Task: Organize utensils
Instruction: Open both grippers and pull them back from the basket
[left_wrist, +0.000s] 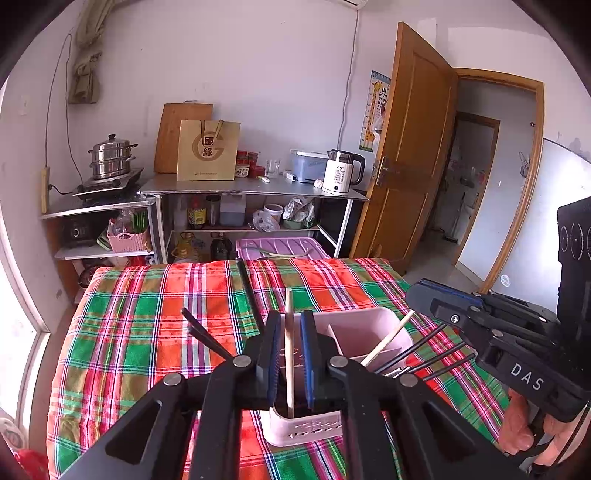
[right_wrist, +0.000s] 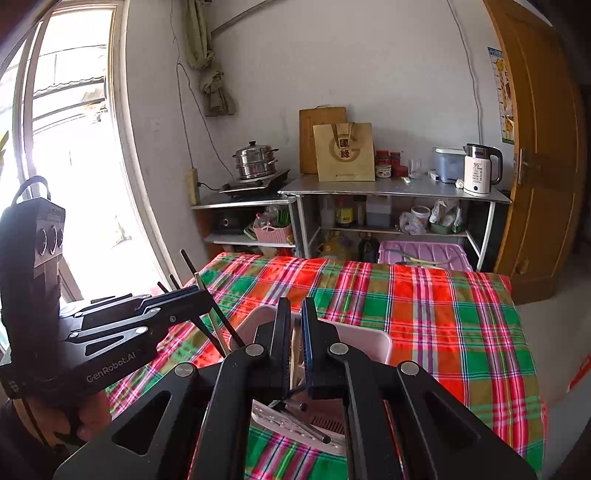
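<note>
A pink divided utensil holder (left_wrist: 364, 325) stands on the plaid tablecloth (left_wrist: 147, 332); it also shows in the right wrist view (right_wrist: 365, 341). My left gripper (left_wrist: 289, 325) is over its near compartment, its jaws a little apart around an upright light wooden chopstick (left_wrist: 289, 354) without pinching it. Several black chopsticks (left_wrist: 247, 291) and another wooden one (left_wrist: 388, 339) lean in the holder. My right gripper (right_wrist: 295, 314) hovers over the holder with its jaws narrowly apart; a light stick (right_wrist: 295, 350) shows in the gap. It also shows in the left wrist view (left_wrist: 421, 295).
Metal shelves (left_wrist: 255, 188) against the far wall carry a steamer pot (left_wrist: 110, 157), a paper bag (left_wrist: 208, 149), jars and a white kettle (left_wrist: 341, 171). A purple bin lid (left_wrist: 280, 247) lies past the table's far edge. An open wooden door (left_wrist: 410, 147) is at right.
</note>
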